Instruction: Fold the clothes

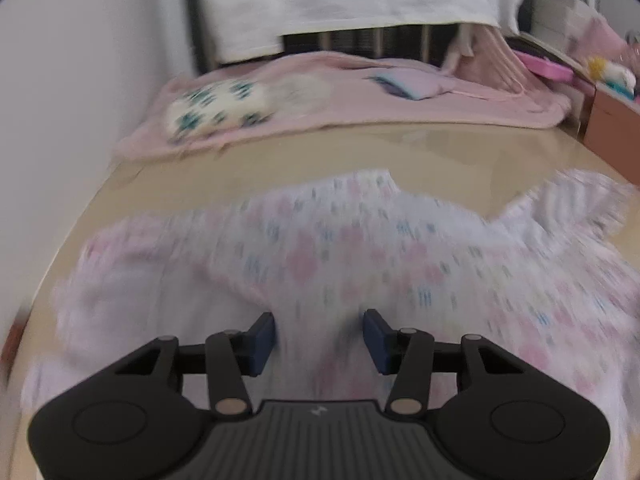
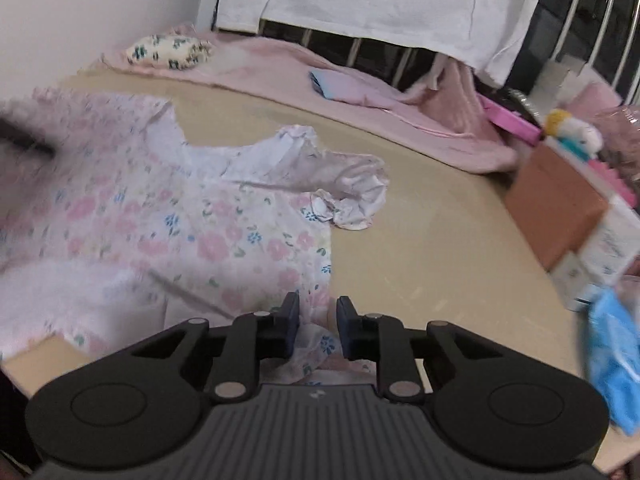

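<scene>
Left wrist view: my left gripper (image 1: pixel 319 338) hangs low over the floral garment (image 1: pixel 340 264), jaws spread wide with cloth passing between them. The frame is smeared, so I cannot tell whether the pads (image 1: pixel 262 340) touch fabric; I log it as released, not clamped. The garment lies spread across the beige counter (image 1: pixel 400 148), near edge under the gripper body. My guess is that the gripper sits at the lower hem to take a corner for the first fold. Beyond the counter are a pink blanket (image 1: pixel 340 96) and a small floral pillow (image 1: pixel 216 110).

Right wrist view: my right gripper (image 2: pixel 318 330) sits at the garment's (image 2: pixel 192 232) lower right hem. The jaws stand close together with a narrow gap, and a bunched bit of hem lies between and under them. Whether it is pinched I cannot tell — the pads (image 2: pixel 290 330) hide the contact. A hem corner is a sensible place to hold for a fold, which likely explains the position.

This view adds what the left lacks: a crumpled puff sleeve (image 2: pixel 352 192) turned up on the counter (image 2: pixel 420 240), which probably needs flattening first; a brown box (image 2: pixel 560 216) with a plush toy (image 2: pixel 576 132) at the right edge; a blue packet (image 2: pixel 616 360) near it. A dark blur at far left may be the other gripper — not certain.
</scene>
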The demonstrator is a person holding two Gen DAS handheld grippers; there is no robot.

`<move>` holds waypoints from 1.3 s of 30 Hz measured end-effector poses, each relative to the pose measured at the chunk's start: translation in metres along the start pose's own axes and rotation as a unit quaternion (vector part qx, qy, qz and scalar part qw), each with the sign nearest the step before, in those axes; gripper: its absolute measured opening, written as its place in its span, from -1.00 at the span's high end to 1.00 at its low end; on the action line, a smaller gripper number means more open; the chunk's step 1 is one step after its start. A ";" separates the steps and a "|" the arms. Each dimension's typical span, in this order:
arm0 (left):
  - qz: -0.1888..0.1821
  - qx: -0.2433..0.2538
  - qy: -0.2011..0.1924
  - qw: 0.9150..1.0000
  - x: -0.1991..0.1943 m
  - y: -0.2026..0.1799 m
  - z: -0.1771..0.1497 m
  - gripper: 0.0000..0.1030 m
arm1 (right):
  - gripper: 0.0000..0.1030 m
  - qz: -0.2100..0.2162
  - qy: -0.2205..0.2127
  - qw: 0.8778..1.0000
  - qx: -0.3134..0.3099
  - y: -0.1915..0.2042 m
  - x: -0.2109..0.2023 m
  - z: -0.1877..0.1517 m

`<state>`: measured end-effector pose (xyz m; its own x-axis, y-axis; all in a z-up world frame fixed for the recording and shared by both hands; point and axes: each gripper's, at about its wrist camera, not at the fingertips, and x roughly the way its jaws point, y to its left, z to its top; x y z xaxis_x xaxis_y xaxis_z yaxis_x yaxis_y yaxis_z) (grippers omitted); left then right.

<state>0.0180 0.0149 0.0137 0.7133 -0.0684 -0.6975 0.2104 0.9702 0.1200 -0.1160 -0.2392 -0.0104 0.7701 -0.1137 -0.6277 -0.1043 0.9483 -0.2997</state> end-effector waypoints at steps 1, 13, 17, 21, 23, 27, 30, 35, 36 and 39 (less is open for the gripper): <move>-0.002 0.015 -0.003 1.000 0.011 -0.006 0.011 0.09 | 0.62 -0.004 0.001 1.000 -0.011 0.007 -0.005 -0.003; 0.024 -0.127 -0.031 0.991 -0.114 0.057 -0.012 -0.48 | -0.26 0.154 -0.132 0.978 -0.045 -0.030 -0.009 0.130; 0.162 -0.212 -0.010 0.964 -0.137 0.064 -0.090 -0.55 | -0.28 0.221 -0.069 0.965 -0.124 0.007 0.087 0.230; 0.194 -0.232 0.024 0.953 -0.123 0.055 -0.117 -0.32 | 0.03 0.214 0.032 0.960 -0.178 0.066 0.182 0.269; 0.189 -0.211 0.015 0.959 -0.119 0.048 -0.116 0.09 | 0.34 0.201 0.060 0.958 -0.196 0.086 0.204 0.265; 0.179 -0.166 0.003 0.970 -0.094 0.050 -0.103 0.92 | 1.00 0.199 0.073 0.965 -0.153 0.072 0.206 0.246; 0.255 -0.159 -0.046 0.953 -0.070 0.073 -0.081 0.91 | 1.00 0.104 0.104 0.988 -0.054 0.027 0.217 0.235; 0.235 -0.183 -0.099 0.949 -0.093 0.067 -0.053 0.19 | 0.81 0.053 0.099 0.991 0.073 -0.060 0.167 0.196; 0.194 -0.184 -0.105 0.958 -0.102 0.055 -0.055 0.06 | 0.74 0.060 0.086 0.991 0.087 -0.076 0.147 0.186; 0.038 -0.151 -0.101 0.983 -0.118 0.007 -0.058 0.00 | 0.02 0.134 0.004 0.989 0.055 -0.104 0.060 0.140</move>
<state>-0.1034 0.0434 0.0558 0.8438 -0.0087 -0.5366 -0.0347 0.9969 -0.0707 0.0288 -0.3034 0.0835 0.7191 0.1453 -0.6795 -0.2351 0.9711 -0.0411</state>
